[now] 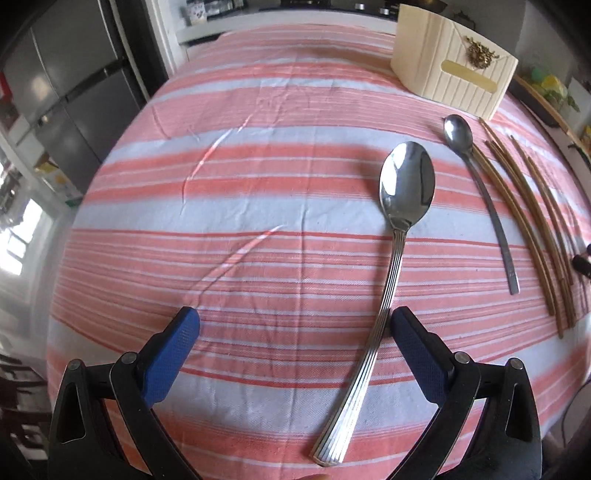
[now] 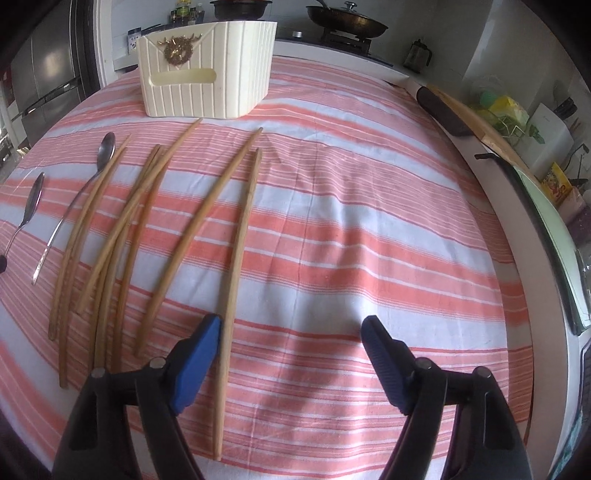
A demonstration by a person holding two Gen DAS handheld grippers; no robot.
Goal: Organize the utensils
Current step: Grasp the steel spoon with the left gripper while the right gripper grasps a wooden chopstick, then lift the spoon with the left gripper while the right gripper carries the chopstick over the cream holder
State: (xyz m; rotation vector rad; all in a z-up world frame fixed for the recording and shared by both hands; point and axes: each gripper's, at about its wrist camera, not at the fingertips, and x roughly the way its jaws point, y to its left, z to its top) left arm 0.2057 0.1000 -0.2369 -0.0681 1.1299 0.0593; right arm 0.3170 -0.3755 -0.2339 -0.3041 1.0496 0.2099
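Note:
A large ribbed-handle steel spoon (image 1: 395, 236) lies on the striped cloth; its handle runs between the fingers of my open left gripper (image 1: 295, 325), close to the right finger. A smaller spoon (image 1: 476, 188) lies to its right, also in the right wrist view (image 2: 79, 195). Several wooden chopsticks (image 2: 147, 221) lie side by side. My right gripper (image 2: 291, 328) is open; one chopstick (image 2: 236, 277) lies just inside its left finger. A cream ribbed caddy (image 2: 207, 70) stands at the back; it also shows in the left wrist view (image 1: 454, 62).
The table wears a pink and white striped cloth (image 2: 369, 221). A stove with a pan (image 2: 347, 22) stands behind it. A counter with clutter (image 2: 517, 122) runs along the right edge. A grey fridge (image 1: 66, 92) stands at the left.

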